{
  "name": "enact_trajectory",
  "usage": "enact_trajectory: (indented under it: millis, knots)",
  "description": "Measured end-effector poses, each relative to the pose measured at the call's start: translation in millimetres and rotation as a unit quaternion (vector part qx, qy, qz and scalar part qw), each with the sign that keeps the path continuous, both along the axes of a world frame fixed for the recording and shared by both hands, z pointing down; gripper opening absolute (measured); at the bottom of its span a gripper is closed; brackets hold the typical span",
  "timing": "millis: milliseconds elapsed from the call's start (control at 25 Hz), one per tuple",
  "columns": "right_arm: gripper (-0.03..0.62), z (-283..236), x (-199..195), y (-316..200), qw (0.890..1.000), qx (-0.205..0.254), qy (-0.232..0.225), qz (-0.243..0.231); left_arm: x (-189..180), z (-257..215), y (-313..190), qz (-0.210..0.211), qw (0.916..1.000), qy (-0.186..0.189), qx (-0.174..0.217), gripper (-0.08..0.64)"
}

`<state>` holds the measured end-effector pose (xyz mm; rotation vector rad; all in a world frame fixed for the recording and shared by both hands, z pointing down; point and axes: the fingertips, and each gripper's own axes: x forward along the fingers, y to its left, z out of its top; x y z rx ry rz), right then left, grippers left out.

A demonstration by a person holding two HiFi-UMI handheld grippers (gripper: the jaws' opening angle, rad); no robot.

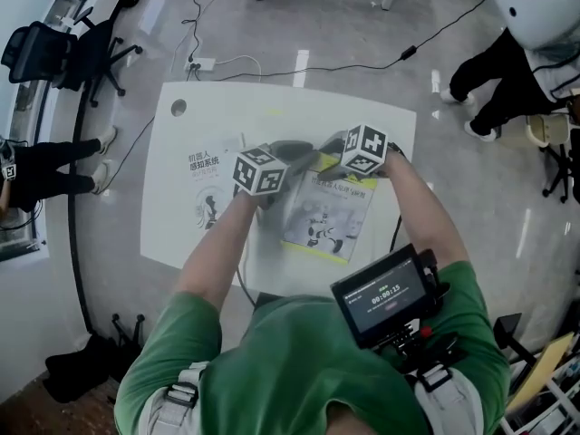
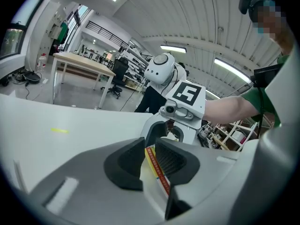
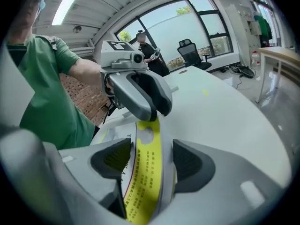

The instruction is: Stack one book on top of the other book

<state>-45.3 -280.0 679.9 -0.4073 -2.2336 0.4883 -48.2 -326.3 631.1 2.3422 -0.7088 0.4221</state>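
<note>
Your left hand-held gripper [image 2: 149, 150] is closed narrow on one edge of the yellow book [image 1: 328, 214], with its pads pressing both faces. Your right hand-held gripper [image 3: 151, 159] is spread wide around the opposite edge of the same book, and its pads are not pressing it. The yellow book is over the white counter [image 1: 272, 107], just beside the white book [image 1: 208, 181] and not stacked on it.

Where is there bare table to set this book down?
Bare: the far strip of the table, from the cable hole to the far right corner, and a narrow margin nearside of the white book. Crowded: centre, where left gripper and right gripper meet at the yellow-edged book.
</note>
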Motion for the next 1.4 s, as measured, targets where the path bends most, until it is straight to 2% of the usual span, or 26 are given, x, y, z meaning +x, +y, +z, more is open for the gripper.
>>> enact_trajectory:
  millis: [120,280,440,560,720,880,1040,1400]
  knots:
    - [0.270,-0.9,1.3,4.1,1.000,-0.001,0.006,-0.013,2.0,-1.4,3.6,0.007,1.0000,-0.005,0.002,0.071]
    - [0.223,-5.6,3.2,6.1,1.000,0.018,0.000,-0.018,-1.8,-2.3,12.4,0.015,0.9998,-0.008,0.008,0.085]
    - [0.210,-11.0,3.8,6.2,0.999,0.033,-0.011,-0.011,-4.9,4.6,37.3,0.054,0.9982,-0.025,0.003,0.176]
    - [0.201,-17.0,4.2,6.1,0.999,0.045,-0.020,-0.007,-7.0,12.9,59.4,0.076,0.9963,-0.038,-0.007,0.202]
    - [0.198,-24.0,4.8,5.0,0.998,0.062,-0.025,0.000,-3.0,18.4,74.1,0.081,0.9961,-0.030,-0.018,0.204]
    - [0.197,-30.3,3.6,5.4,0.996,0.082,-0.032,-0.001,10.7,25.1,82.6,0.106,0.9935,-0.038,-0.019,0.202]
    - [0.196,-35.7,5.5,9.2,0.995,0.097,-0.033,0.000,22.0,22.6,87.0,0.116,0.9923,-0.041,-0.013,0.160]
    - [0.215,-33.8,18.9,6.2,0.996,0.067,-0.039,0.046,26.2,15.4,88.4,0.118,0.9922,-0.039,0.009,0.146]
